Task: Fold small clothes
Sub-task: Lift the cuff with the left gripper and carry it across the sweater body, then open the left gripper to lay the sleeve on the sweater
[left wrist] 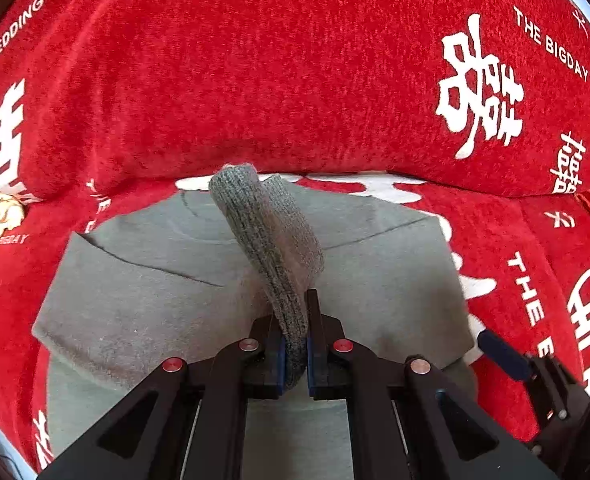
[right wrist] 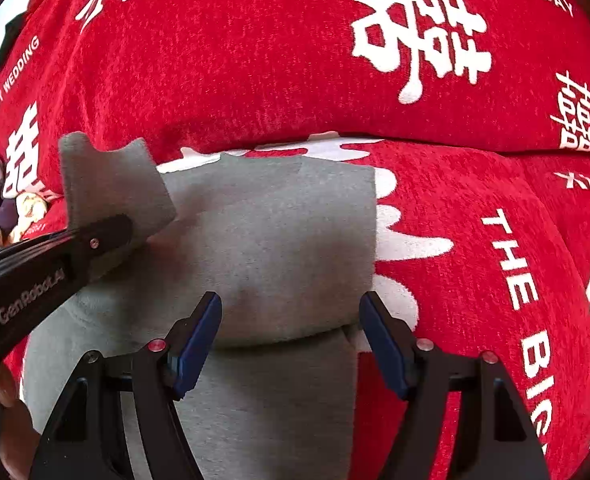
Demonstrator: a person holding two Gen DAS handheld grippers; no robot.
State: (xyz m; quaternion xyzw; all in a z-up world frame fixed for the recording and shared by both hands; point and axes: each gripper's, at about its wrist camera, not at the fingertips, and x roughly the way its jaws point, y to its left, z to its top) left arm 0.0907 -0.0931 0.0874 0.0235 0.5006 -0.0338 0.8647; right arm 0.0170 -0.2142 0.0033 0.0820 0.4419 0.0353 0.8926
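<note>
A small grey garment [left wrist: 155, 300] lies spread on a red sofa seat; it also shows in the right wrist view [right wrist: 279, 240]. My left gripper [left wrist: 295, 344] is shut on its ribbed grey cuff [left wrist: 271, 236] and holds it lifted above the cloth. In the right wrist view the left gripper [right wrist: 107, 236] holds that raised cuff [right wrist: 111, 184] at the garment's left side. My right gripper [right wrist: 291, 332] is open and empty, its jaws straddling a folded edge of the garment near its right side. The right gripper's tip shows in the left wrist view [left wrist: 503, 354].
The red sofa cover [left wrist: 295, 80] with white lettering rises as a backrest [right wrist: 255, 60] just behind the garment. Red seat cushion [right wrist: 495, 260] extends to the right. A pale, cluttered object [right wrist: 23, 208] sits at the far left edge.
</note>
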